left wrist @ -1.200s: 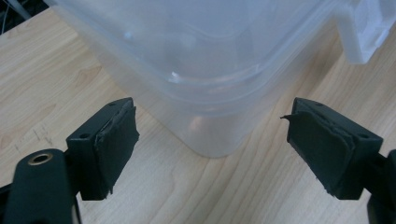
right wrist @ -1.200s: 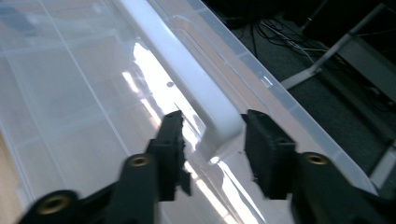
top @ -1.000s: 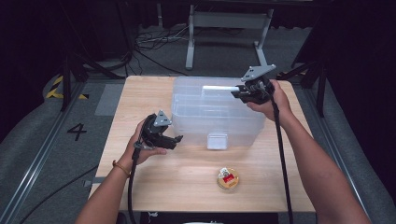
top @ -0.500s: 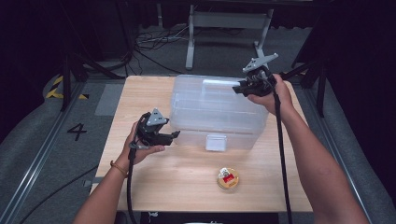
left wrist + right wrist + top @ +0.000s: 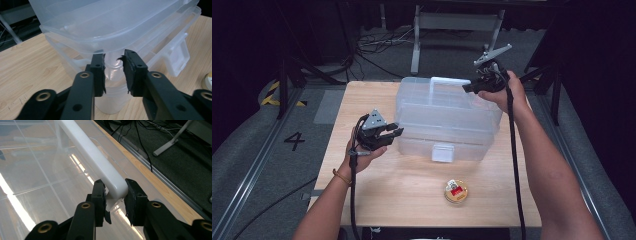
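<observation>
Sitting in the middle of the wooden surface (image 5: 412,200) is a clear plastic box (image 5: 447,120) with a white handle (image 5: 451,81) on its lid and a white latch (image 5: 442,152) on the side facing the person.

The right hand-held gripper (image 5: 469,88) is at the right end of that handle. In the right gripper view, its jaws stand on either side of the handle's rounded end (image 5: 113,185), grasping it; the left jaw looks pressed to the handle, though whether the right jaw fully touches it I cannot tell. The lid (image 5: 37,170) lies flat below, with a grid of ribs and streaks of reflected light.

The left hand-held gripper (image 5: 393,134) is held at the box's left end, near its lower half, with its grey three-cornered plate on top. In the left gripper view, its jaws are parted, with a clear gap between them, and the rounded corner of the box (image 5: 112,72) sits just beyond the fingertips (image 5: 98,65). The jaws grip nothing. The box looks tilted in this view, and its latch (image 5: 178,58) hangs at the right.

Nearer the person, well apart from the box, a small round tin (image 5: 455,191) with a red mark on top lies on the surface. Beyond the far edge are cables (image 5: 377,45) on the floor and a metal stand (image 5: 452,25).
</observation>
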